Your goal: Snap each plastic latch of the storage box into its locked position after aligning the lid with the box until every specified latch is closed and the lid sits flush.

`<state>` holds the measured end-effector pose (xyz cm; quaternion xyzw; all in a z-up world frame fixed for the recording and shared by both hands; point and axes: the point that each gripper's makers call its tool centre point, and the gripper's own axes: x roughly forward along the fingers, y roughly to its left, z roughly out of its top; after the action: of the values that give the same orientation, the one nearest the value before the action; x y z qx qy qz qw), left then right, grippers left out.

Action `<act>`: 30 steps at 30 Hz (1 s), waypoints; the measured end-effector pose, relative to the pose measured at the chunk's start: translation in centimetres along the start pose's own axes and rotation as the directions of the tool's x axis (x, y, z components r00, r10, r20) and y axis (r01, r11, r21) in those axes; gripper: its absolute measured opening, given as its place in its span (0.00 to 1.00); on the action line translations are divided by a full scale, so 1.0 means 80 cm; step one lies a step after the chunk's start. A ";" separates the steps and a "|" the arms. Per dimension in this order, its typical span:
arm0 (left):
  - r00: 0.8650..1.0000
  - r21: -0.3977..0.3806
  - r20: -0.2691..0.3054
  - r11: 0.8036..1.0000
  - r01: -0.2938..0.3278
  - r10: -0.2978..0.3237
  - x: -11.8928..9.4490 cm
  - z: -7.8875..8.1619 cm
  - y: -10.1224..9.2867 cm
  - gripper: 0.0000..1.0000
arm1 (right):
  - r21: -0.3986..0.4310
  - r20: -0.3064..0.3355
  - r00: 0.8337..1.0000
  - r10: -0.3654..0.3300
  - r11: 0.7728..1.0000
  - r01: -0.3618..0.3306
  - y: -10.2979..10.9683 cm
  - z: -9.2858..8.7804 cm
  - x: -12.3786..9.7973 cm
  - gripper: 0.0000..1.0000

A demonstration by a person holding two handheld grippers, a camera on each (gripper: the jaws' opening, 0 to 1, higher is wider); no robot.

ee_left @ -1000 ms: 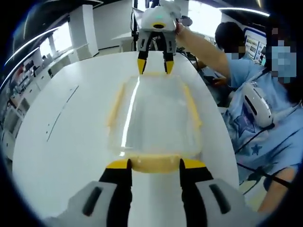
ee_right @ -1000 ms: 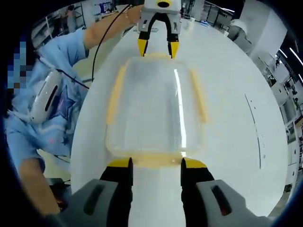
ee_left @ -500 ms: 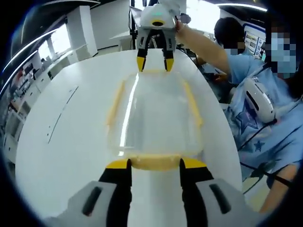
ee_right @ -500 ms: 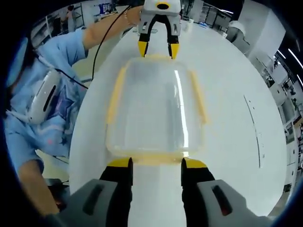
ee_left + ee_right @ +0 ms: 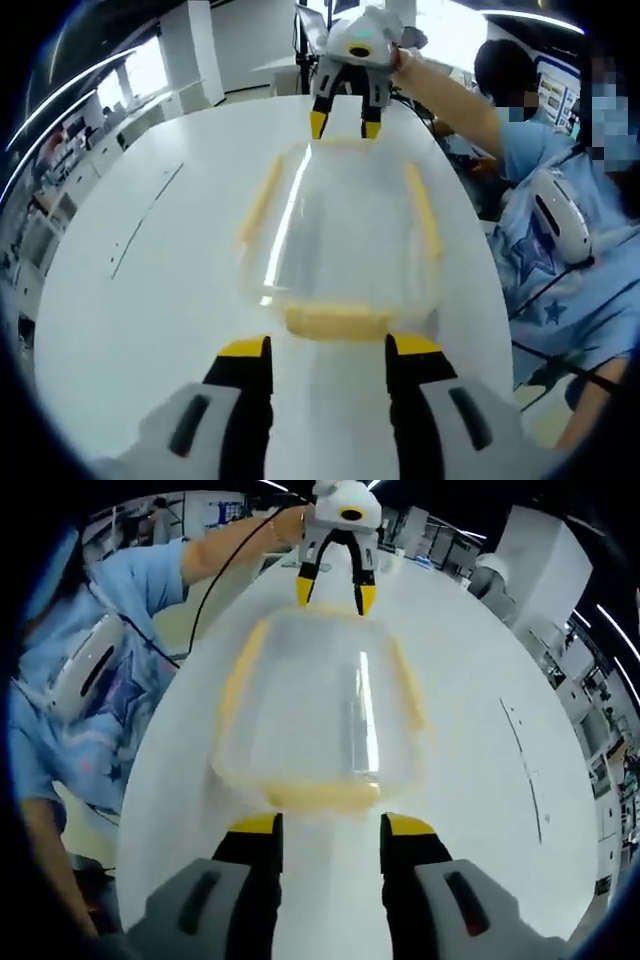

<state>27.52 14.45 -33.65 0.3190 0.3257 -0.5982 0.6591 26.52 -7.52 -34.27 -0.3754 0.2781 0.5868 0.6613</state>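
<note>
A clear storage box (image 5: pixel 340 225) with its lid on lies lengthwise on the white table (image 5: pixel 150 260). Yellow latches run along both long sides (image 5: pixel 262 198) (image 5: pixel 422 208). Another yellow latch (image 5: pixel 335 322) at the near end lies just beyond my left gripper (image 5: pixel 328 350), whose jaws stand open with nothing between them. At the far end, my right gripper (image 5: pixel 345 125) hangs open over the end latch there. In the right gripper view the same box (image 5: pixel 320 705) has its near latch (image 5: pixel 320 798) just past my open right gripper (image 5: pixel 332 825). The left gripper (image 5: pixel 332 595) is at the far end.
A person in a blue shirt (image 5: pixel 560 250) stands close along one long side of the table (image 5: pixel 470 780), with an arm (image 5: pixel 235 535) reaching to the far gripper. Shelves and desks (image 5: pixel 60 150) lie beyond the table's other side.
Both grippers have drawn back slightly from the box ends. The end latches that sat between the fingertips now lie just beyond them. The box has not moved.
</note>
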 end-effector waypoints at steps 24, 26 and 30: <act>0.964 0.275 -0.266 0.956 0.104 -0.028 0.056 0.131 -0.035 0.19 | 0.079 0.237 0.948 -0.213 0.977 0.200 -0.033 0.018 -0.020 0.23; 0.961 0.274 -0.276 0.956 0.102 -0.024 0.066 0.136 -0.033 0.18 | 0.072 0.242 0.947 -0.213 0.977 0.201 -0.032 0.021 -0.019 0.23; 0.944 0.207 -0.320 0.966 0.153 -0.080 0.071 0.129 -0.035 0.15 | 0.067 0.284 0.934 -0.216 0.976 0.206 -0.030 0.031 -0.023 0.22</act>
<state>25.67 2.55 -32.28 0.4625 0.3722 -0.6125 0.5220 28.42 -6.64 -30.96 -0.3010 0.1471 0.5559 0.7608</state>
